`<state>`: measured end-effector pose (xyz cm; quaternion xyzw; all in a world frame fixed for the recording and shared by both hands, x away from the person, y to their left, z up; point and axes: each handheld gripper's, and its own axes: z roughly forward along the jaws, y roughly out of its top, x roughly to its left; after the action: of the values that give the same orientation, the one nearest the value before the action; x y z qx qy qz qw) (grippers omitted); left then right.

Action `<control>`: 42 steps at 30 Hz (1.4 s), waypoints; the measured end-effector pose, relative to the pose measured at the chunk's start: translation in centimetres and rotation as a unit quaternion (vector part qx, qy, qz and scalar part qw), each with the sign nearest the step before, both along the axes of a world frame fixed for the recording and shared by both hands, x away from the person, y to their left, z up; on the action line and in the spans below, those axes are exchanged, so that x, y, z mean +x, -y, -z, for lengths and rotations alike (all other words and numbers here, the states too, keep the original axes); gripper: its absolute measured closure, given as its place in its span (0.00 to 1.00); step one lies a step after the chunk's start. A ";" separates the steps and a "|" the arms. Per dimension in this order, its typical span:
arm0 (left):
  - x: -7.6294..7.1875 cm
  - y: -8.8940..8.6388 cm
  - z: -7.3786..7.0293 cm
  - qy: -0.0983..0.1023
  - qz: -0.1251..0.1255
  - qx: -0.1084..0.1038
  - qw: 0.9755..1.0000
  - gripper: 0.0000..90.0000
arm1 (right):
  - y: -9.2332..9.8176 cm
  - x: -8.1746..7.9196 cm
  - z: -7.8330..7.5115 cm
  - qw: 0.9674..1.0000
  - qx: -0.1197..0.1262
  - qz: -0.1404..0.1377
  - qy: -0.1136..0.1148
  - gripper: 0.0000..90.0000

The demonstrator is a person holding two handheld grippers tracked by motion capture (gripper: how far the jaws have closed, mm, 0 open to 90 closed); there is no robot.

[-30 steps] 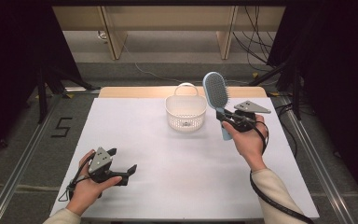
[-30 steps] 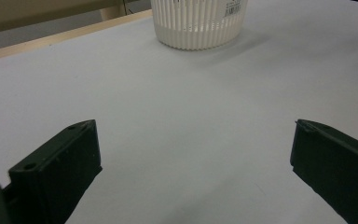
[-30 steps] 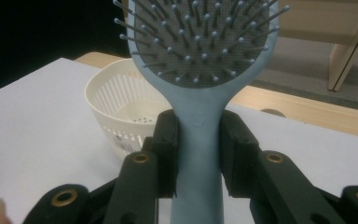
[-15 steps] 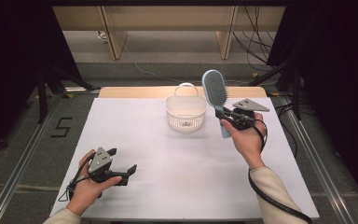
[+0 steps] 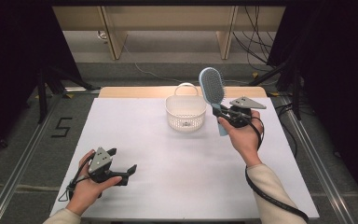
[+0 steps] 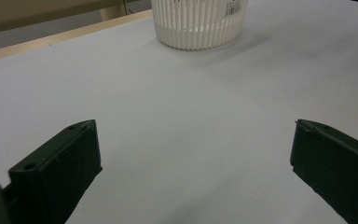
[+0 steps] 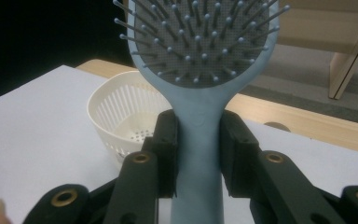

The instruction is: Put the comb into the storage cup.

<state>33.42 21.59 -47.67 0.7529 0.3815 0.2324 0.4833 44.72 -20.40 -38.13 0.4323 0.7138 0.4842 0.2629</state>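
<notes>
Grey floor (image 5: 23, 140), wooden furniture legs (image 5: 114, 37), dark curtains (image 5: 9, 46) beside.

**White table, one basket on it**

A table (image 5: 186, 182) with a plain white top carries the scene; a strip of light wood runs along its far edge. Directly on the white surface stands a white slatted basket (image 5: 185, 115), upright, toward the far edge and near the middle of the table's width. Its thin handle arches over the opening, and small holes dot its floor. The person's left hand (image 5: 86, 189) rests on the top at the near left corner, well apart from the basket.
</notes>
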 end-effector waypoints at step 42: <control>0.0 0.0 0.0 0.000 0.000 -0.001 1.000 0.01 | -2.0 1.3 -0.2 1.000 0.004 -0.013 0.001 0.79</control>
<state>33.44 21.61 -47.67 0.7527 0.3816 0.2317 0.4839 46.06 -18.36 -37.90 0.4240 0.7169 0.4908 0.2555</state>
